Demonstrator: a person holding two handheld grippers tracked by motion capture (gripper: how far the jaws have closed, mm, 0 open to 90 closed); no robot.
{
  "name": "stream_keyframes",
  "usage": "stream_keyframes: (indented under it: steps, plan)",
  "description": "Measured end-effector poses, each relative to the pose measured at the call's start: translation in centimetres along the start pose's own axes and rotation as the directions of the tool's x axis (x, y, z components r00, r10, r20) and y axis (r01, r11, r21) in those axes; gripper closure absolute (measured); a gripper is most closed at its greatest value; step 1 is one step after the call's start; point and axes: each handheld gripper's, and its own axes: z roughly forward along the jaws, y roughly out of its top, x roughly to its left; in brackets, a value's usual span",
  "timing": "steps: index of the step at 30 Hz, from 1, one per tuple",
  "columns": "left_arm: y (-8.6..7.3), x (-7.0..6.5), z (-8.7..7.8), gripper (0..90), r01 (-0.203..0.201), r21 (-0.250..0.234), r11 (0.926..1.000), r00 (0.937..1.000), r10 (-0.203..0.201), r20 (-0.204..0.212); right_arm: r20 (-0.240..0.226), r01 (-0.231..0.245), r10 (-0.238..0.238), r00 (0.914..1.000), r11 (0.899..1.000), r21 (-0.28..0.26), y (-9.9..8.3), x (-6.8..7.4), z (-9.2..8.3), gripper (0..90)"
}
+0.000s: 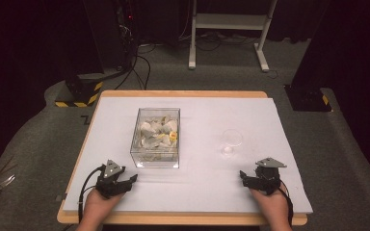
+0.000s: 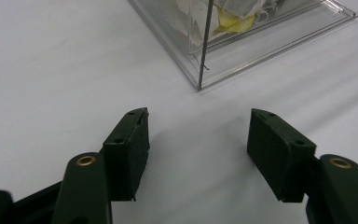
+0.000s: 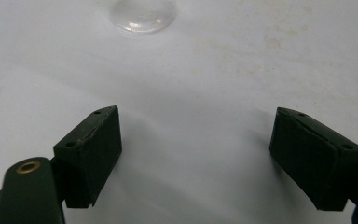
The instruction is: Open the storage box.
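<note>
- The left gripper sits low at the near edge of the white board, held in the person's left hand; its jaws are spread wide with nothing between them.
- Just ahead of those jaws and a little to their right stands a clear plastic box, its near corner close to the gripper but not touching it.
- Inside the box lies a heap of pale, crumpled packets with one yellow piece among them.
- The right gripper rests at the same near edge, well apart from the left one, in the person's right hand; its jaws gape wide and hold nothing.
- Ahead of the right gripper, slightly to its left, stands a small clear glass on the board; its round base shows beyond the jaws.
- The board lies on a wooden table over grey carpet.
</note>
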Motion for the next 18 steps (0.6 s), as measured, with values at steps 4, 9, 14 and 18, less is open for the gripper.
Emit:
stream_keyframes:
  steps: [4,9,14,18]
  plan:
    - [0.0,-0.01,0.0,39.0,0.002,0.001,1.0,1.0,-0.002,0.001,-0.002,-0.001,0.001,1.0,1.0,0.001,0.0,-0.02,0.0,16.6]
    - [0.0,-0.06,0.02,38.9,-0.001,0.0,1.0,1.0,0.001,-0.003,-0.002,-0.001,0.001,1.0,1.0,-0.003,-0.02,-0.01,0.01,16.6]
    - [0.02,-0.29,-0.01,36.7,0.007,0.003,1.0,0.9998,-0.007,-0.02,-0.001,-0.001,0.001,1.0,1.0,-0.003,-0.02,-0.01,0.01,16.6]
    - [0.06,-0.58,-0.25,36.1,0.032,-0.004,0.9995,0.999,-0.032,-0.032,-0.003,-0.002,0.002,1.0,1.0,-0.001,0.0,-0.03,0.01,16.6]
